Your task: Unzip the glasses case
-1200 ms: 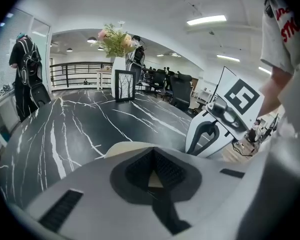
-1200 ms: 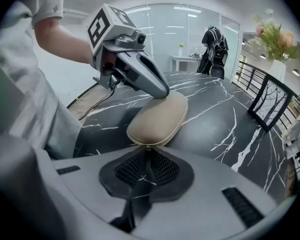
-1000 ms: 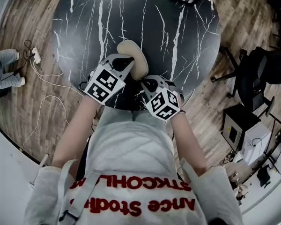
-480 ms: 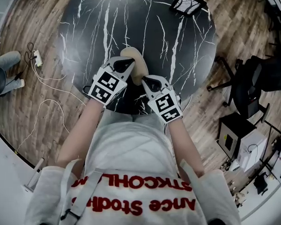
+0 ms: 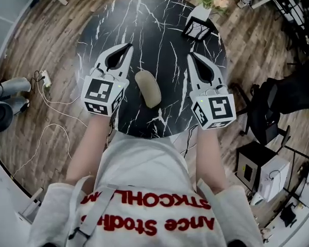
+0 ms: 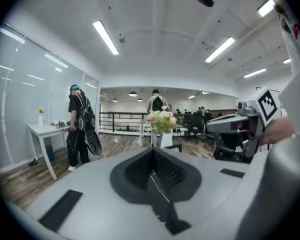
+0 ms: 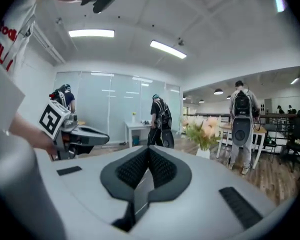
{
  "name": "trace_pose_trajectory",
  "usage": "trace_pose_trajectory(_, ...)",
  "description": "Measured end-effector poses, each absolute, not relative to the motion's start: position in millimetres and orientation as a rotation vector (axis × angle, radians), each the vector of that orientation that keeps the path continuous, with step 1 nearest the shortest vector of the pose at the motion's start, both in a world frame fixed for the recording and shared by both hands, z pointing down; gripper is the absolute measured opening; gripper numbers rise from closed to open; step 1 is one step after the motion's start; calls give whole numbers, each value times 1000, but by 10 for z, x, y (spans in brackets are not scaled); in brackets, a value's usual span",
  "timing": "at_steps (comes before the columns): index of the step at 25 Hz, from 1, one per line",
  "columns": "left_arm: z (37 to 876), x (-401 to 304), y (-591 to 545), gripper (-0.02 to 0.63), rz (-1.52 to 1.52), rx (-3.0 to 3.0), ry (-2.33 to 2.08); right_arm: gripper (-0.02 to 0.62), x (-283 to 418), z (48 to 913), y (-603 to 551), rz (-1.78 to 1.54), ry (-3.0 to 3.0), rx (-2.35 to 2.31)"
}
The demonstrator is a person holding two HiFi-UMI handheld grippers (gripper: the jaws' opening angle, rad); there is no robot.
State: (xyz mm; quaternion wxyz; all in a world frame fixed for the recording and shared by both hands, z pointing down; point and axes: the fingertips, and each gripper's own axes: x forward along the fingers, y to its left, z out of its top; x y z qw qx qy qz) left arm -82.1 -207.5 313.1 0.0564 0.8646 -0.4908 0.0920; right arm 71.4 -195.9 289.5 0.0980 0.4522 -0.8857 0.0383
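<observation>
Left gripper (image 5: 127,46) and right gripper (image 5: 190,55), jaws pressed together and empty, are flanking the beige oval glasses case (image 5: 148,88) on the black marbled worktop (image 5: 159,24).

We're over a round black marble table with white veins (image 5: 144,35). A beige oval glasses case (image 5: 148,88) lies flat toward its near edge. Over at the far right edge stands a white square vase with black markings (image 5: 198,29), holding pale flowers.

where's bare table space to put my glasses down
Free: the far half of the table, from the glasses case up to the flower vase at the far right rim. Crowded: the near middle, the case between left claw and right claw.
</observation>
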Motion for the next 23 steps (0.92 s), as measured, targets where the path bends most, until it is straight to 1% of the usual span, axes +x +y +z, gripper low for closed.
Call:
trace_pose_trajectory(4,2630,-945,-2095,7,169,2655,-1579,15,705,2398,-1985,44,-2688,1406)
trace_pose_trajectory(10,2251,-1027,-2029,7,89,2672,-1619,15,702,2114,-1964,37,-2737,1472)
trace_pose_trajectory(23,2159,-1019,-2004,7,48,2655,-1639,17,741,1815,-1989,14,-2746,1539)
